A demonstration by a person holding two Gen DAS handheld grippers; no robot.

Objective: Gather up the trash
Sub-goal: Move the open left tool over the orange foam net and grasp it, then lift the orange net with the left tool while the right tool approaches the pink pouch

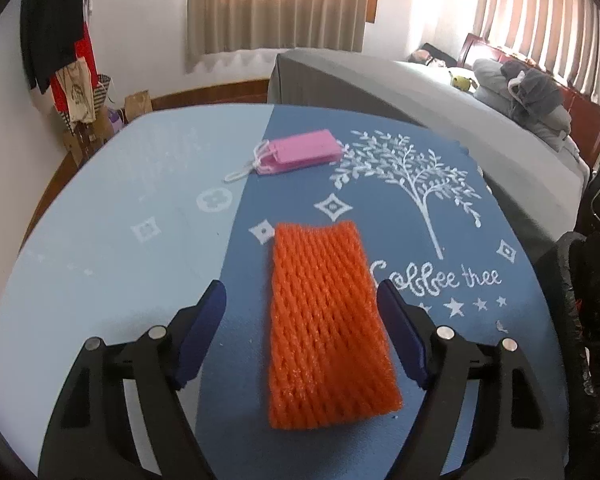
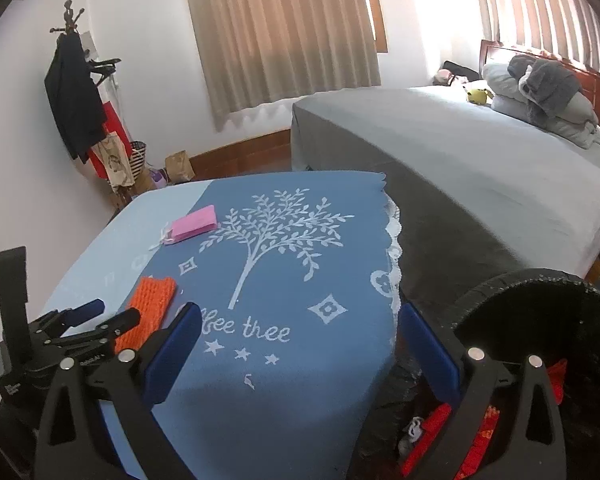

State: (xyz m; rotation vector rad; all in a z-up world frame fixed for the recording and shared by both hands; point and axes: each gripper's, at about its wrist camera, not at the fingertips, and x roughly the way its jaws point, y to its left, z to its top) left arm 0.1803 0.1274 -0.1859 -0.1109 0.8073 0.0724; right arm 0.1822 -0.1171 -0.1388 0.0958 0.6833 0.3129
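Now both grippers' fingers stand apart, the left gripper (image 1: 302,294) straddling the orange foam net (image 1: 328,308).

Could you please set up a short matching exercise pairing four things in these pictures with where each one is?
Things:
1. orange foam net
2. pink packet
3. black trash bag
4. gray bed

Places:
A. beyond the far edge of the table
B. between the open fingers of the left gripper
C. off the table's right edge, close to the right gripper
D. far part of the table, next to the white tree print

Pairs: 1-B, 2-D, 3-C, 4-A
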